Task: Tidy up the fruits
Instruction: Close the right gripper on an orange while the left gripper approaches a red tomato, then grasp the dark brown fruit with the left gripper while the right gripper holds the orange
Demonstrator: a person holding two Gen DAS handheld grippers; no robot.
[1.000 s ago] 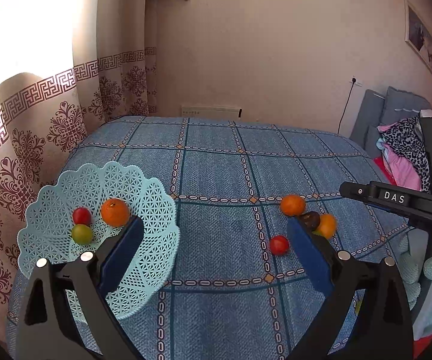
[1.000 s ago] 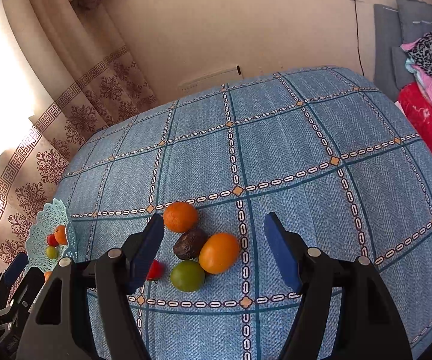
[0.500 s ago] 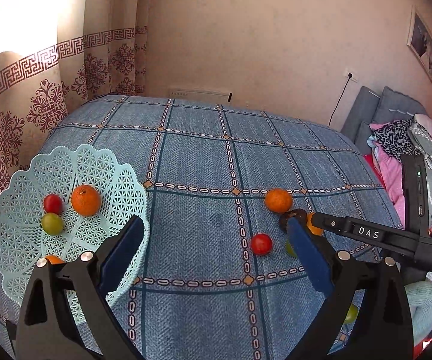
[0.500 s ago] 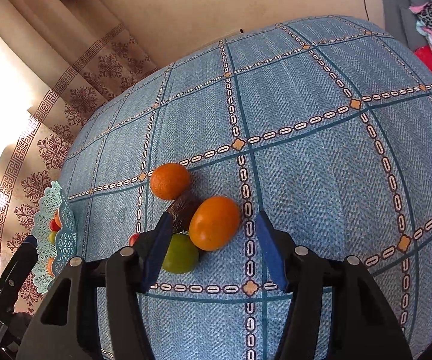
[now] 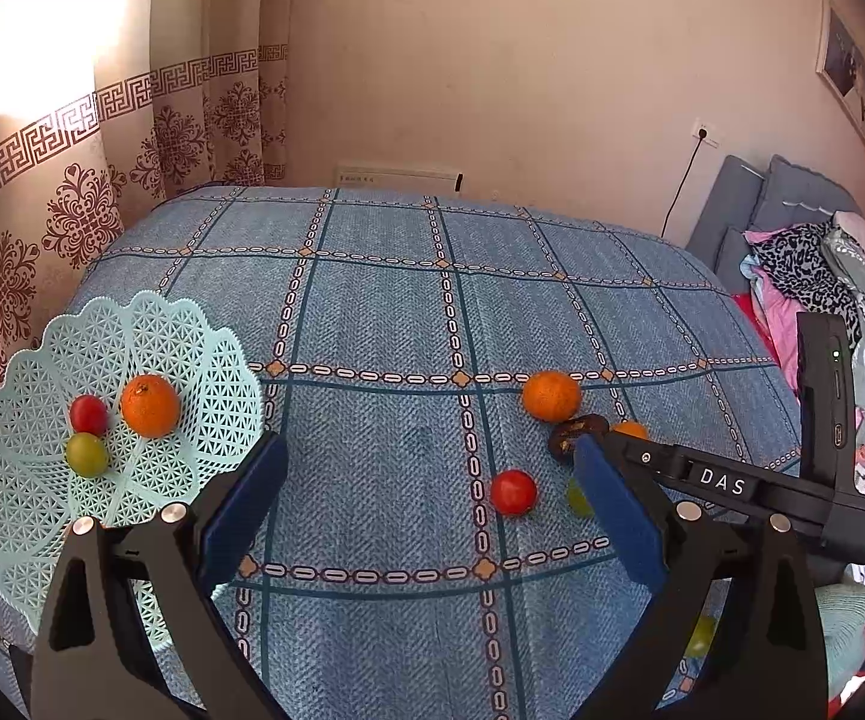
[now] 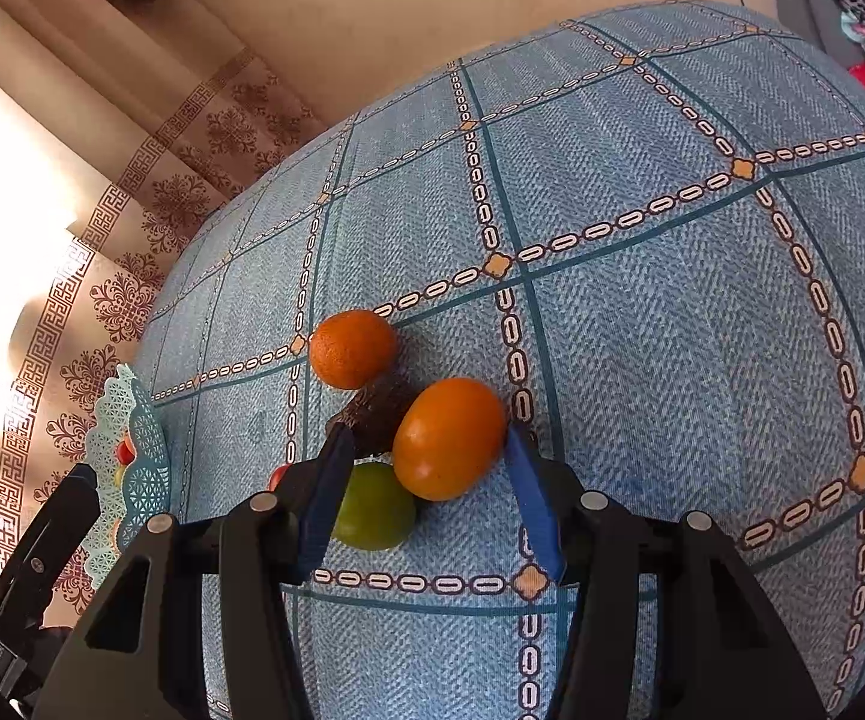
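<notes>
Progress stands at partial. The pale turquoise lattice plastic basket sits at the left edge of the blue patterned tablecloth and holds at least three pieces: a round orange mandarin, a small red fruit and a small yellow-green fruit, the three touching or nearly so. More may lie lower in the basket, but the left gripper hides that part.

Five pieces remain on the cloth, well apart from the basket. In the right wrist view they form one cluster: a smooth oval orange fruit nearest the camera, a round green fruit just beside it on its left, a dark brown wrinkled fruit behind both and touching them, and a dimpled orange mandarin at the far end of the group. A loose red fruit lies on its own nearer the basket. A further pale green object shows under the right finger in the left wrist view — what it is cannot be told.

The right gripper is low over the cluster, jaws at medium width astride the smooth oval orange fruit; the right finger looks very near or at its skin, and the left finger stands in front of the green and dark fruits. It is judged not yet clamped. The left gripper hangs above the cloth between basket and cluster, jaws wide and holding nothing.

Assessment: under half done — the pick in hand is the oval orange fruit, with four further transfers outstanding.
</notes>
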